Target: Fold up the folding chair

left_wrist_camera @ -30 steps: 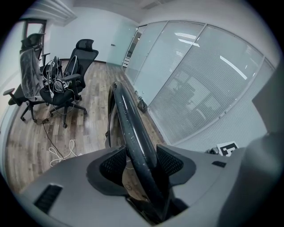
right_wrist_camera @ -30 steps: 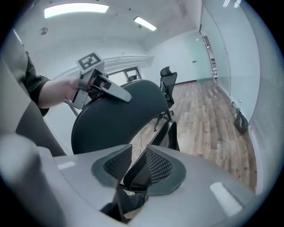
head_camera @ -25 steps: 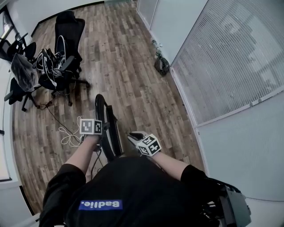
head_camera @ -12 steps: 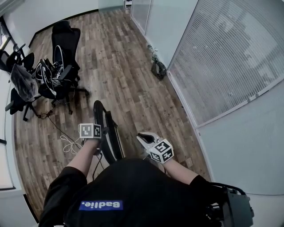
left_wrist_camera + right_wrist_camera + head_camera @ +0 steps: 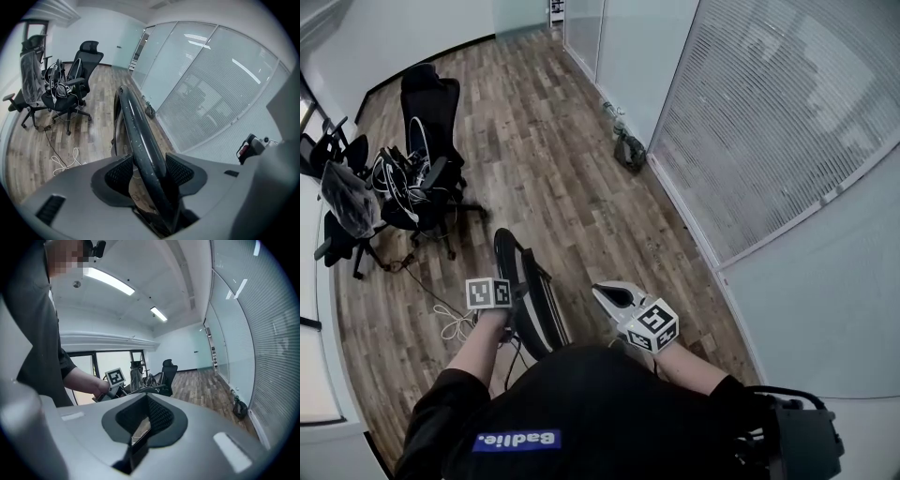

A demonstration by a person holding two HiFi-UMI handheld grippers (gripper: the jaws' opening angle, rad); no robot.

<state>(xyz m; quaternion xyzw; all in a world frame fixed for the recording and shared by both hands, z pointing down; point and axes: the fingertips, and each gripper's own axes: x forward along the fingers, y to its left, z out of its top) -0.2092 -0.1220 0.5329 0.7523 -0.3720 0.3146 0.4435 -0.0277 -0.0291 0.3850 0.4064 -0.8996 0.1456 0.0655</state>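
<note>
Chair: the black folding chair [image 5: 530, 298] stands on its legs on the wood floor [image 5: 581, 187], right in front of the person and seen edge-on, a narrow dark shape.
Left tongs: the left gripper [image 5: 516, 292] is pinching the rounded top bar of the chair frame; in the left gripper view the tube [image 5: 133, 122] runs straight between its two ribbed pads [image 5: 119, 174], which press on it from both sides.
Right tongs: the right gripper [image 5: 605, 292] hangs in the air just to the right of the chair, touching nothing. Its jaws are pressed together with nothing between them, as the right gripper view [image 5: 146, 418] shows.
Step in hand: from how thin the chair looks, I'd say the seat is already swung up against the back, or very nearly, and only the left grip keeps it standing.
Next move: probably bring the free right gripper back to the frame to press the two halves fully flat, or to steady it. That calls for spreading the jaws first and keeping the left pinch firm so the chair doesn't tip.
Around: office chairs [image 5: 427, 173] draped with cables stand well apart at the far left, and a white cord [image 5: 450, 317] lies on the floor near the chair's foot.
</note>
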